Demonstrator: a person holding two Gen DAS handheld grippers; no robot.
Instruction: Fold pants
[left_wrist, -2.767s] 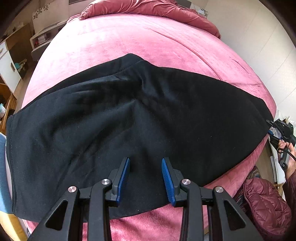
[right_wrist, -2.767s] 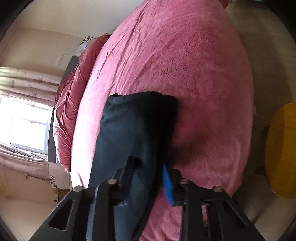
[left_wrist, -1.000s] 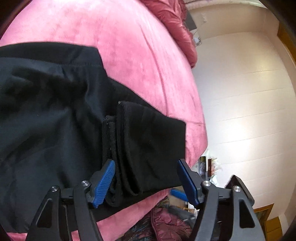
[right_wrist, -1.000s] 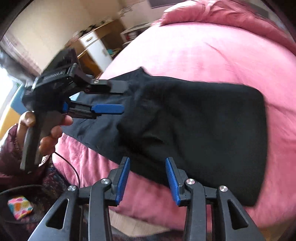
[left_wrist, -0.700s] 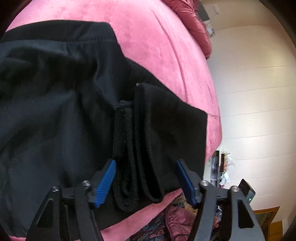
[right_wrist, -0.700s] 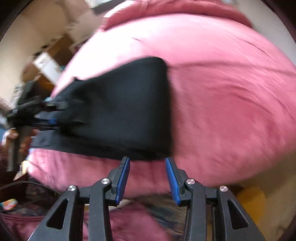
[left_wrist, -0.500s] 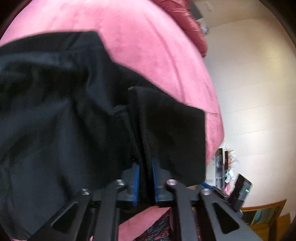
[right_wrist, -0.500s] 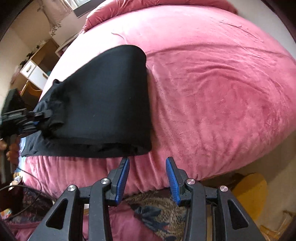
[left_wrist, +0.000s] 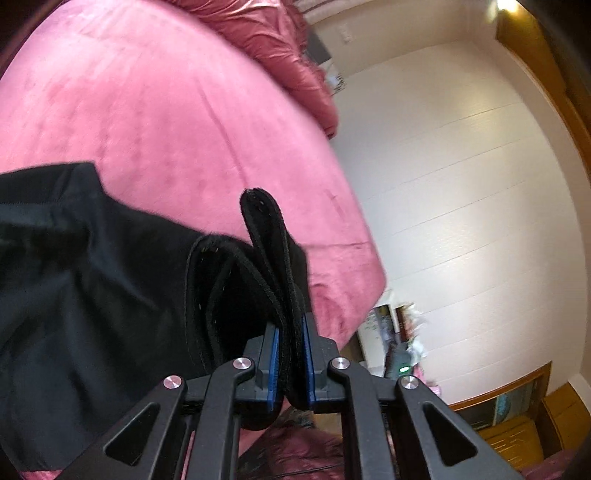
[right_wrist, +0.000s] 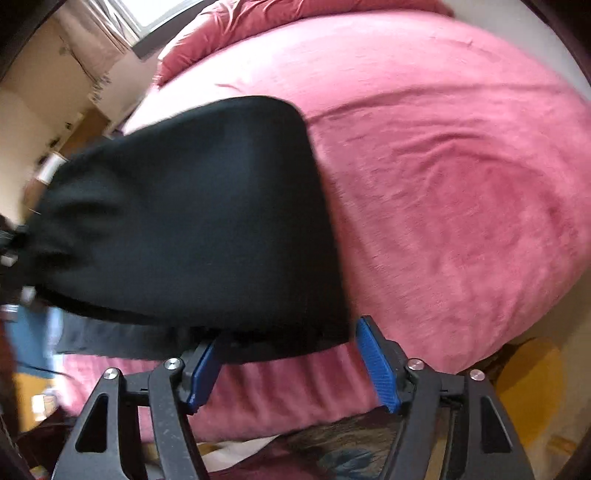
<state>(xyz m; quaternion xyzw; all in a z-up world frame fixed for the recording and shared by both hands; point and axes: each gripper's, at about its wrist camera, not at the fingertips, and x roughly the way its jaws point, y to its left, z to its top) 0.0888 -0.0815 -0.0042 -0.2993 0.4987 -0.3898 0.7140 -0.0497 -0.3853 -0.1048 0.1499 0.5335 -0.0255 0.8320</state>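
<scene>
Black pants (left_wrist: 92, 280) lie on the pink bed (left_wrist: 166, 110). My left gripper (left_wrist: 290, 363) is shut on the bunched cuff ends of the pants (left_wrist: 275, 266), which stand up between the blue pads and are lifted off the bed. In the right wrist view the folded pants (right_wrist: 199, 218) lie across the bed's near edge. My right gripper (right_wrist: 291, 363) is open, its blue pads (right_wrist: 375, 360) straddling the near folded edge of the fabric. The left end of the pants is blurred.
A pink duvet (left_wrist: 273, 40) is heaped at the head of the bed. A white wall (left_wrist: 461, 184) and shelf clutter (left_wrist: 399, 339) are to the right. In the right wrist view a yellow round object (right_wrist: 532, 384) and a patterned rug (right_wrist: 343, 450) lie below the bed edge.
My left gripper closed on the cuff ends and lifted them. My right gripper swung toward the bed, opened wider and came up to the near folded edge.
</scene>
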